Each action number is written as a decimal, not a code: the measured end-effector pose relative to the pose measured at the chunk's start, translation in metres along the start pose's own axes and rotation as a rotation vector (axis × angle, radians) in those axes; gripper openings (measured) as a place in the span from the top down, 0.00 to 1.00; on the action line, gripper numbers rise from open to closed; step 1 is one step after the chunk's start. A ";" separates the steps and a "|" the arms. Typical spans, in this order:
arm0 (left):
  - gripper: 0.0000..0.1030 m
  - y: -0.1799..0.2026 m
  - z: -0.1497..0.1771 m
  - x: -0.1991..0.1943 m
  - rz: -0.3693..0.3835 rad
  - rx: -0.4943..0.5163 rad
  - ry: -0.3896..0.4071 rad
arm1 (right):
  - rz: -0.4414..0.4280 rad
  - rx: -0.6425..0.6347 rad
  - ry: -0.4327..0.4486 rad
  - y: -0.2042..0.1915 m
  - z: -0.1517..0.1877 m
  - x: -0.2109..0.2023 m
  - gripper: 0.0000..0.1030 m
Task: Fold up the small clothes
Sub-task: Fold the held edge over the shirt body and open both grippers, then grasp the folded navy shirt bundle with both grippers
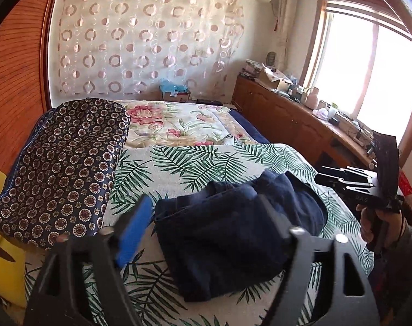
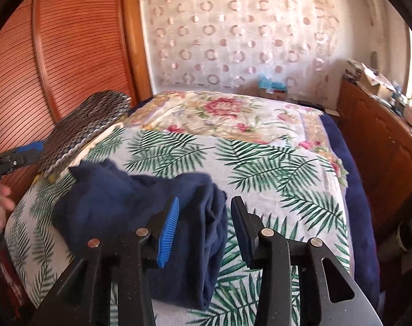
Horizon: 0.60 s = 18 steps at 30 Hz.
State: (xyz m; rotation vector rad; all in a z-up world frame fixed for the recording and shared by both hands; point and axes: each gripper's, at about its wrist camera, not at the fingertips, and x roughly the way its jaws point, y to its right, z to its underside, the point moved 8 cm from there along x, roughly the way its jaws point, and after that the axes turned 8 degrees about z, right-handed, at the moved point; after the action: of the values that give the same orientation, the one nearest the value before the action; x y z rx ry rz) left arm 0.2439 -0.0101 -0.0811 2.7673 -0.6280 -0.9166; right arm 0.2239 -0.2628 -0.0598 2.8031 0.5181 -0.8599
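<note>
Lying at far left on the bed: patterned navy cushion (image 1: 64, 168), circle motifs, resting over a yellow item (image 1: 4, 244) of unclear kind. Not part of the fold.

Next rightward: left gripper (image 1: 203, 217), jaws spread wide, blue pad (image 1: 133, 231) on one finger, other finger dark and blurred. Nothing pinched; pads clear of the cloth, which sits beyond and between them.

Centre: navy garment (image 1: 233, 228) on the palm-leaf sheet (image 1: 195, 160), bunched into a thick, roughly rectangular bundle. Doubled over at least once, judging by layered edges at the near right side in the right wrist view (image 2: 206, 244). Upper left corner (image 2: 97, 174) lumpy, one flap sticking up; outline uneven. Type of garment not identifiable.

Right of garment: right gripper (image 2: 203, 231), jaws partly apart, nothing gripped; folded edge lies below the gap, contact not evident. Holding hand (image 1: 374, 225) visible at frame edge.

Far right: wooden cabinet (image 1: 287, 116) with clutter, window (image 1: 369, 62) behind.

Assessment: main folds likely done, garment released by both grippers. Remaining, probably: flattening the raised corner, squaring edges, perhaps one more fold. No other clothes visible awaiting folding.
</note>
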 end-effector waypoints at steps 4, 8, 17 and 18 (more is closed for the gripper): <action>0.22 -0.003 0.016 0.009 -0.003 -0.012 -0.040 | -0.027 -0.014 -0.047 -0.002 0.006 0.010 0.60; 0.22 -0.011 0.031 0.019 -0.022 -0.028 -0.081 | -0.055 -0.007 -0.090 -0.002 0.000 0.033 0.60; 0.22 -0.021 0.050 0.032 -0.051 -0.053 -0.127 | -0.140 0.036 -0.125 0.007 -0.013 0.059 0.96; 0.22 -0.022 0.050 0.033 -0.056 -0.056 -0.128 | -0.145 0.031 -0.099 0.008 -0.015 0.055 0.96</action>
State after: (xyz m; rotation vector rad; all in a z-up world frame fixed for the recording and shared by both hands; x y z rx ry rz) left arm 0.2449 -0.0056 -0.1447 2.7063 -0.5374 -1.1129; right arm 0.2774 -0.2508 -0.0784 2.7602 0.7055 -1.0380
